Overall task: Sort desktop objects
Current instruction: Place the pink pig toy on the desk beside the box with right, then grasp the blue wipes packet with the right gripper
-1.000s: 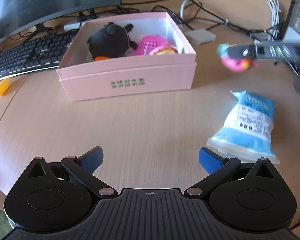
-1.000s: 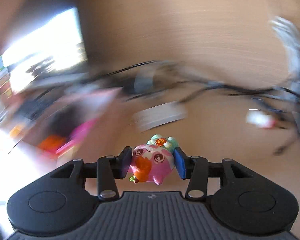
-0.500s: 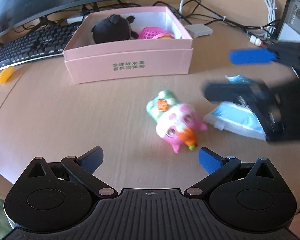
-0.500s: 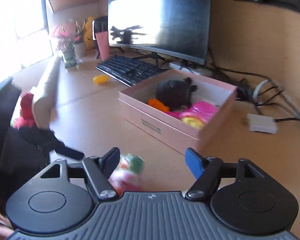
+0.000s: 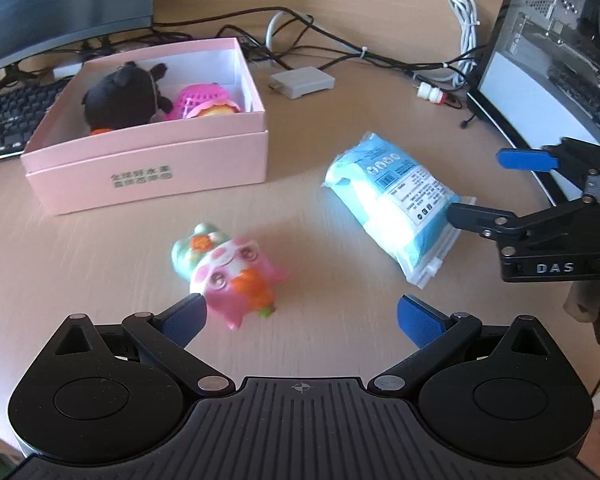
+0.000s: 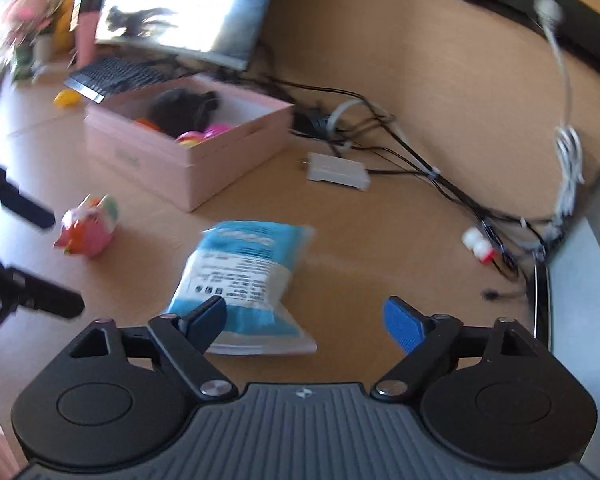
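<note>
A pink and green toy (image 5: 232,272) lies on the desk just ahead of my left gripper (image 5: 300,320), which is open and empty. The toy also shows in the right wrist view (image 6: 90,232). A blue tissue pack (image 5: 392,200) lies to the toy's right; in the right wrist view the pack (image 6: 244,272) is just ahead of my right gripper (image 6: 304,320), which is open and empty. A pink box (image 5: 152,168) at the back left holds a black plush (image 5: 120,96) and a pink basket toy (image 5: 200,104).
A keyboard (image 5: 4,120) and a monitor (image 5: 60,4) stand behind the box. Cables and a white adapter (image 5: 302,82) lie at the back. A computer case (image 5: 552,60) stands at the right. A yellow toy (image 6: 66,98) lies by the keyboard.
My right gripper opened and let the pink toy go onto the desk, then drew back to the right by the tissue pack. My left gripper moved closer to the toy.
</note>
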A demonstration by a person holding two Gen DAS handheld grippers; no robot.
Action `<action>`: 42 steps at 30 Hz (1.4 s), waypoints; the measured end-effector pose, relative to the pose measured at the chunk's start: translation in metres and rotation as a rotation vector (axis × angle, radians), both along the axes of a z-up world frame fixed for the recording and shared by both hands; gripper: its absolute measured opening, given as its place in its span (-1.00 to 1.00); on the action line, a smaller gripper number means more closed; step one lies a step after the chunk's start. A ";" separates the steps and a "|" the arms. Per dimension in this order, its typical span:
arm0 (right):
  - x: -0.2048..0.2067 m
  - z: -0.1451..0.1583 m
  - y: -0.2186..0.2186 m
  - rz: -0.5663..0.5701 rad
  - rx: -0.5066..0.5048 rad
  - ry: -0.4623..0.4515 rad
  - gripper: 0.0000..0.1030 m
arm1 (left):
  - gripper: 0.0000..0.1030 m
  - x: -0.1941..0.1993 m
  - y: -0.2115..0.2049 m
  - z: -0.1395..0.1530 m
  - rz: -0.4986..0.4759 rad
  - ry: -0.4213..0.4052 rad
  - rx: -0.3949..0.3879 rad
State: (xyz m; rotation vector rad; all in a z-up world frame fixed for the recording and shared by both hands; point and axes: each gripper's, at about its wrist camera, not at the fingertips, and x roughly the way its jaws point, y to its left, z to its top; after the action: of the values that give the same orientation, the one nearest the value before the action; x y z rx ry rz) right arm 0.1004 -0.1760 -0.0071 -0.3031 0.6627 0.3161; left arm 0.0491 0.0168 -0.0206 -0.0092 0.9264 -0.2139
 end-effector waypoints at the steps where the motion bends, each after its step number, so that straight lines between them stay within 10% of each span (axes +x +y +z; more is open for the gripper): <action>1: 0.000 -0.001 -0.003 -0.016 0.003 0.003 0.77 | 1.00 0.003 -0.003 -0.001 0.003 0.001 0.004; 9: 0.007 -0.006 -0.025 -0.145 0.113 0.063 0.77 | 1.00 0.002 -0.025 0.011 -0.131 -0.040 -0.088; 17: 0.005 -0.008 -0.027 -0.174 0.131 0.068 0.82 | 1.00 0.014 0.007 0.016 0.058 -0.070 0.001; 25: 0.007 -0.006 -0.013 -0.148 0.124 0.060 0.87 | 1.00 0.049 0.042 -0.005 0.176 0.014 -0.160; 34: 0.014 -0.008 -0.022 -0.201 0.136 0.074 0.92 | 1.00 0.012 0.017 0.004 -0.040 0.042 -0.296; 42: 0.023 -0.012 -0.021 -0.221 0.168 0.107 0.95 | 1.00 0.010 0.009 0.012 0.093 -0.013 -0.027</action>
State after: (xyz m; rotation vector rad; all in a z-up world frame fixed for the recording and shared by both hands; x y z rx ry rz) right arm 0.1237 -0.1975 -0.0188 -0.0520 0.7624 0.1759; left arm 0.0595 0.0254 -0.0090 -0.0755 0.9074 -0.1400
